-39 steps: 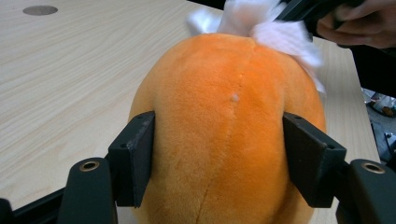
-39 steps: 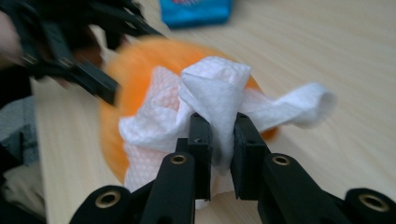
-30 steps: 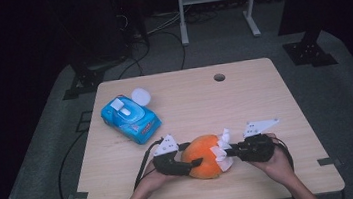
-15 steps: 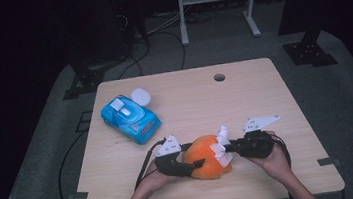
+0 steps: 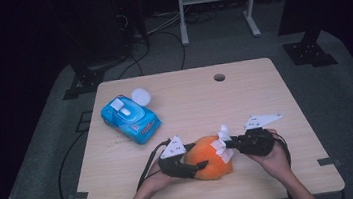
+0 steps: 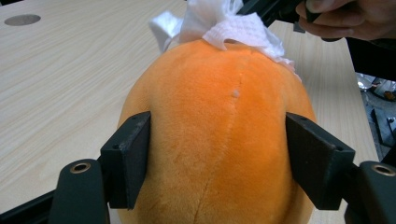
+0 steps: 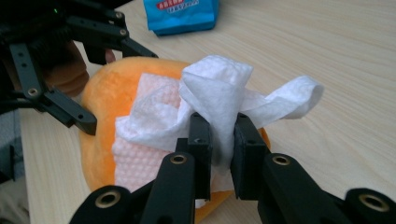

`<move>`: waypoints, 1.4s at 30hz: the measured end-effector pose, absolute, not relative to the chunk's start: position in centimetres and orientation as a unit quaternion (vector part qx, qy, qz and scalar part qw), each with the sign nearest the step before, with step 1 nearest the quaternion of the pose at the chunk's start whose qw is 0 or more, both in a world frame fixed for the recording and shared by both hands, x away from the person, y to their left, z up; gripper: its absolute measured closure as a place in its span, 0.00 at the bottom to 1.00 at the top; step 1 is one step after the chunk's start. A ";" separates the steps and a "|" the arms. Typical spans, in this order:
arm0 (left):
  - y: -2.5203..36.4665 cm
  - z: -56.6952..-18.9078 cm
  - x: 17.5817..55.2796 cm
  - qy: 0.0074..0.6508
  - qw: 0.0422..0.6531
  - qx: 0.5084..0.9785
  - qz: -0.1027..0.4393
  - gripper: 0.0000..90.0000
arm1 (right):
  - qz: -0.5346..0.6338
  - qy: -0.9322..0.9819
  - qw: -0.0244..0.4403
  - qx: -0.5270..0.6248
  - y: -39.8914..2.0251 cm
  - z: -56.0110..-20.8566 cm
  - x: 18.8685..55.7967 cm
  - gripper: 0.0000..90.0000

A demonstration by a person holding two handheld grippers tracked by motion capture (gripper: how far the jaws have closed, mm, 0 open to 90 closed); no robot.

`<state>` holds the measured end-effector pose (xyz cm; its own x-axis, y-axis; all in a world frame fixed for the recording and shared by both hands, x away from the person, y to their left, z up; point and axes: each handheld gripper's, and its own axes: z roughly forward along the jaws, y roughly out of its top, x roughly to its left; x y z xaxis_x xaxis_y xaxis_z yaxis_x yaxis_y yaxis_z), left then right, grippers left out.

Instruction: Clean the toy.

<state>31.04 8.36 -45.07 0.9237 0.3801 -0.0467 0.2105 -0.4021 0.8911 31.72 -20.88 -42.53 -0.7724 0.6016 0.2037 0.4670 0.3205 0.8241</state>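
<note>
High view: plush (image 5: 210, 156) at table (image 5: 244, 96) near edge, soft, light. We clamp its sides with left gripper (image 5: 195, 167); right gripper (image 5: 226, 145) pinches limp wipe (image 5: 222, 142) on top; we take bunched fold.

Blue wipes pack (image 5: 130, 117) beside perhaps a white ball (image 5: 141, 96).

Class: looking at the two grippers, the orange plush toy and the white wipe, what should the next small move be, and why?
Probably drag the white wipe across the orange plush toy. The right gripper already pinches the wipe against the toy's surface, while the left gripper clamps the toy's sides, steadying it.
</note>
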 end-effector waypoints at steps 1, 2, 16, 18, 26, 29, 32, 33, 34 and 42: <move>8.3 -45.0 31.0 0.176 0.516 0.834 0.083 0.30 | 0.487 0.806 0.070 0.329 -20.8 -42.3 31.6 0.88; 8.3 -45.0 31.0 0.176 0.516 0.834 0.083 0.30 | 0.487 0.806 0.070 0.329 -20.8 -42.3 31.6 0.88; 7.5 -44.6 30.5 0.164 0.504 0.842 0.100 0.30 | 0.482 0.812 0.080 0.320 -20.0 -42.0 31.2 0.88; 7.3 -44.6 30.5 0.164 0.503 0.842 0.100 0.30 | 0.499 0.807 0.076 0.307 -19.5 -41.4 30.7 0.88; 7.4 -44.1 30.6 0.164 0.509 0.840 0.093 0.26 | 0.479 0.826 0.082 0.285 -18.4 -41.8 30.6 0.88; 7.6 -44.0 30.6 0.161 0.508 0.841 0.092 0.27 | 0.481 0.823 0.080 0.290 -19.0 -41.9 30.7 0.88; 7.6 -44.2 30.7 0.165 0.513 0.838 0.089 0.29 | 0.479 0.823 0.081 0.296 -19.3 -42.0 30.8 0.88; 7.6 -44.2 30.7 0.165 0.513 0.838 0.089 0.30 | 0.478 0.822 0.081 0.299 -19.5 -42.1 30.9 0.88; 7.6 -44.2 30.7 0.165 0.513 0.838 0.089 0.30 | 0.476 0.822 0.084 0.301 -19.7 -42.0 30.9 0.88; 7.4 -44.1 30.7 0.165 0.511 0.838 0.091 0.30 | 0.497 0.806 0.094 0.307 -19.9 -41.1 30.4 0.88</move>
<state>30.65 7.35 -44.11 0.9290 0.3697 -0.0167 0.1841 -0.4224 0.8875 30.39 -19.94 -41.08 -0.7937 0.5884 0.1545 0.4024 0.3173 0.8587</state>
